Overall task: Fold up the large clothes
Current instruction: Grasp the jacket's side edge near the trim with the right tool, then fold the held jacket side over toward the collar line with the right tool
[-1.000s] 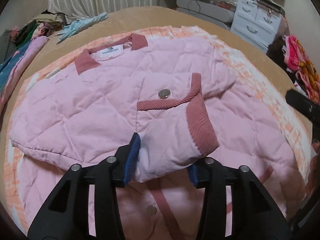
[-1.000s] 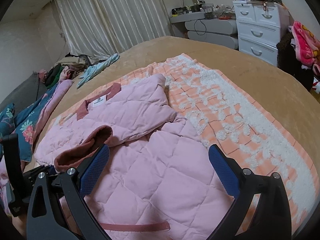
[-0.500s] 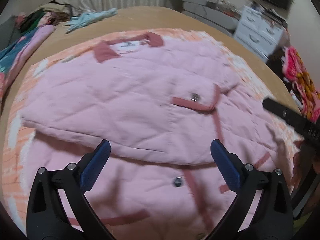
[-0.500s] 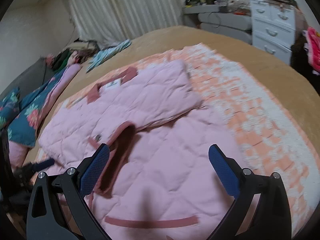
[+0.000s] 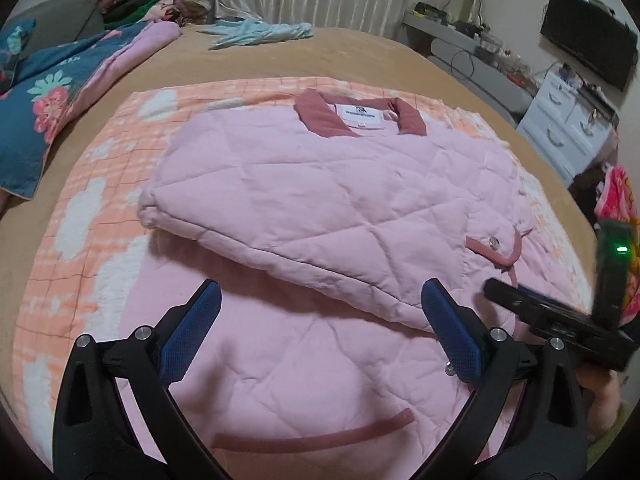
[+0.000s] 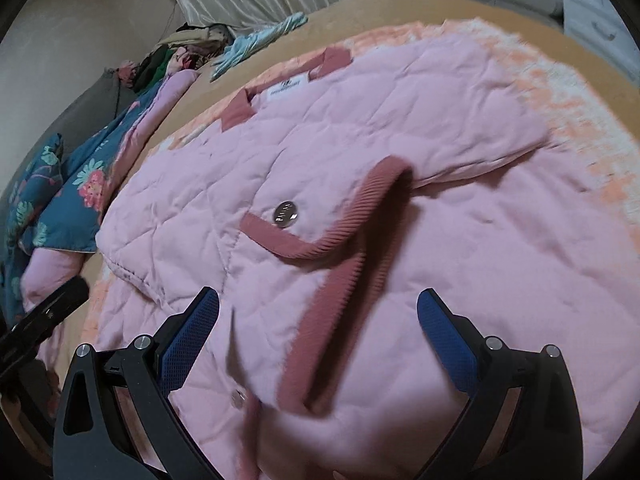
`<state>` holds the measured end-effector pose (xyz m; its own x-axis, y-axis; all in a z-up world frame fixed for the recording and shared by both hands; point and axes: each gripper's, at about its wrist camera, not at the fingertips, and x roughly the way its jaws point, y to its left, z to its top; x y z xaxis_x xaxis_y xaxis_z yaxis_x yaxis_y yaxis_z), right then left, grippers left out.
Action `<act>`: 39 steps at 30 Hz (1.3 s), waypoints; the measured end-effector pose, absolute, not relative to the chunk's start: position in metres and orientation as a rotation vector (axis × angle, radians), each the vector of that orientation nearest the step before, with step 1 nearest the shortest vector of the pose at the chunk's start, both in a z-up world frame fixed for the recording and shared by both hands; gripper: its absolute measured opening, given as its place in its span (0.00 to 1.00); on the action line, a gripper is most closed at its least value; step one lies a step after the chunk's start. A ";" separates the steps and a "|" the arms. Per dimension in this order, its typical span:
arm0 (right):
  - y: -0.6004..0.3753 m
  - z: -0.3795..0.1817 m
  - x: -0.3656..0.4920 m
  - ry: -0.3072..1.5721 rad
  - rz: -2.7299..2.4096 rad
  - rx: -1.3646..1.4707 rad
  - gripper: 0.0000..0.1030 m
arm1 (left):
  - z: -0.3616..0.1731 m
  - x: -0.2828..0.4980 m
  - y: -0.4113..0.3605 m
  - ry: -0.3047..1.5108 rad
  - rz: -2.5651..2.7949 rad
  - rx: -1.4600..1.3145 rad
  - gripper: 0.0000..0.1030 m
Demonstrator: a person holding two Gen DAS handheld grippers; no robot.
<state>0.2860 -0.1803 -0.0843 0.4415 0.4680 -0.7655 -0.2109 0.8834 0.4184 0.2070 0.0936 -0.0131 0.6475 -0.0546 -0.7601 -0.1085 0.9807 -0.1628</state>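
Observation:
A pink quilted jacket (image 5: 320, 204) with dark pink trim lies on an orange and white blanket (image 5: 92, 200) on the bed. One sleeve is folded across its front, its ribbed cuff (image 6: 340, 248) and a metal snap (image 6: 285, 213) lying at the middle. My left gripper (image 5: 320, 332) is open and empty above the jacket's lower part. My right gripper (image 6: 320, 344) is open and empty just above the cuff; its body also shows at the right of the left wrist view (image 5: 560, 316).
A blue floral quilt (image 5: 44, 92) and a clothes pile (image 5: 152, 0) lie at the bed's far left. A light blue garment (image 5: 256, 32) lies near the curtain. A white drawer unit (image 5: 568, 128) and a red patterned cloth (image 5: 620, 208) stand off the bed's right side.
My left gripper let go of the sleeve cuff, opened, and pulled back leftward. The sleeve now lies flat across the jacket. My right gripper moved in over the cuff.

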 end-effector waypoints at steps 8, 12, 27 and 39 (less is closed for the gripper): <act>-0.160 -0.093 0.293 0.993 0.396 0.219 0.95 | -0.010 0.204 0.117 0.836 0.055 -0.237 0.91; -0.147 -0.080 0.286 0.902 0.438 0.111 0.35 | -0.012 0.203 0.124 0.827 0.053 -0.275 0.91; -0.136 0.050 0.278 0.530 0.541 -0.154 0.17 | -0.006 0.213 0.138 0.807 0.071 -0.287 0.91; -0.150 0.062 0.323 0.511 0.513 -0.197 0.17 | 0.014 0.240 0.148 0.772 0.078 -0.292 0.91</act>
